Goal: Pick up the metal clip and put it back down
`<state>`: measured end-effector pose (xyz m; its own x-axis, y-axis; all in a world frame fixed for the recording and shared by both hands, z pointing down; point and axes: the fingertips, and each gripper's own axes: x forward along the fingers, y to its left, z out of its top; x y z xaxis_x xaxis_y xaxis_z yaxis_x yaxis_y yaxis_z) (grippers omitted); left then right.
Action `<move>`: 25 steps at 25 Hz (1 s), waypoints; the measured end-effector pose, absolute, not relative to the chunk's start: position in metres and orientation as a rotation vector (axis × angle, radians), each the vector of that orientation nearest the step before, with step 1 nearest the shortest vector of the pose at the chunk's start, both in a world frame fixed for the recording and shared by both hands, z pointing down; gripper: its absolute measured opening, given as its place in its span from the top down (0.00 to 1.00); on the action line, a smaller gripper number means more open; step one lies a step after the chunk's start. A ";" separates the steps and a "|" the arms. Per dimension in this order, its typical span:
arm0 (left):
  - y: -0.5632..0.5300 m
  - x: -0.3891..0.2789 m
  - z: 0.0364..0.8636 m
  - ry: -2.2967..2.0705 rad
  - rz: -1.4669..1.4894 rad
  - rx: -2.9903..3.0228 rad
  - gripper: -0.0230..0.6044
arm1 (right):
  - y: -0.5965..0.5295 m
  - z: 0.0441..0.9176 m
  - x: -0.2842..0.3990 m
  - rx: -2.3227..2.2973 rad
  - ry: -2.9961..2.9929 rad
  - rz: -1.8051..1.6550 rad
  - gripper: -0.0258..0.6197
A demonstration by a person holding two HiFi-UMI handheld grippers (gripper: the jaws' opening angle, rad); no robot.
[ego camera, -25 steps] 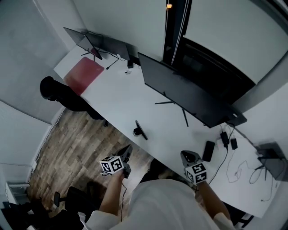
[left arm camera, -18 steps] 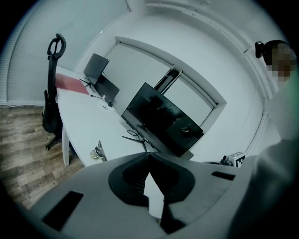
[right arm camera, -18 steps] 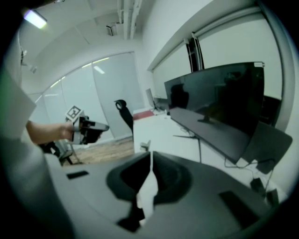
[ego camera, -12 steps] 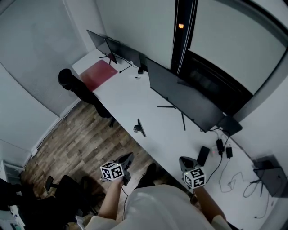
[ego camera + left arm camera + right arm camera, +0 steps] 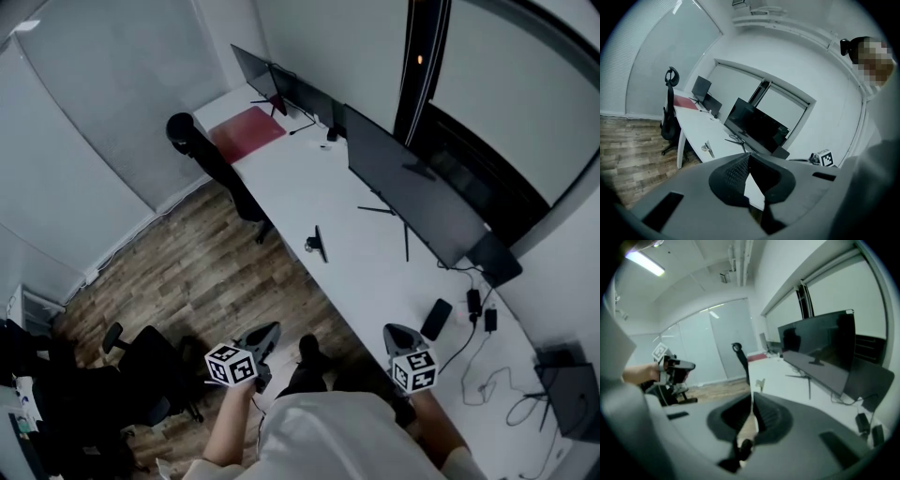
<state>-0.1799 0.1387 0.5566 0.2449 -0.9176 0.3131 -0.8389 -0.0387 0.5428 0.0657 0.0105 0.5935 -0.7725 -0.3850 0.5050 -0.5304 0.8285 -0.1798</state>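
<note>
The metal clip [image 5: 317, 245] lies on the white desk [image 5: 281, 192] near its front edge, small and dark, with nothing touching it. It also shows as a small silvery clip [image 5: 707, 148] in the left gripper view and as a pale clip [image 5: 760, 383] in the right gripper view. My left gripper [image 5: 265, 335] hangs over the wood floor, off the desk, shut and empty. My right gripper [image 5: 394, 330] sits at the desk's near edge, its jaws closed together with nothing between them. Both stand well short of the clip.
A wide dark monitor [image 5: 412, 197] stands on thin legs behind the clip. A red mat [image 5: 246, 134] and more screens [image 5: 272, 80] are at the desk's far end, beside a black chair [image 5: 202, 150]. A phone [image 5: 436, 319] and cables [image 5: 483, 309] lie right. Another chair [image 5: 141, 366] stands lower left.
The head view has pulled back and swung, showing more floor. Both grippers have drawn away from the desk, the left one farther, and the clip now lies further from them.
</note>
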 end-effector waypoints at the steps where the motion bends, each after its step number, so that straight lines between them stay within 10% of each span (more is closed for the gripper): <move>1: 0.146 -0.182 0.554 -1.611 -0.157 1.880 0.91 | 0.014 0.591 0.062 0.668 -2.559 0.423 0.91; 25: 0.255 -0.234 0.489 -1.799 -0.080 2.021 0.91 | 0.083 0.500 -0.004 0.736 -2.727 0.219 0.91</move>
<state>-0.2338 0.2546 0.4891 0.1558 -0.9587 0.2381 -0.9339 -0.0644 0.3518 -0.0035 0.0833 0.5003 -0.8210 -0.4647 0.3317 -0.5116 0.8567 -0.0661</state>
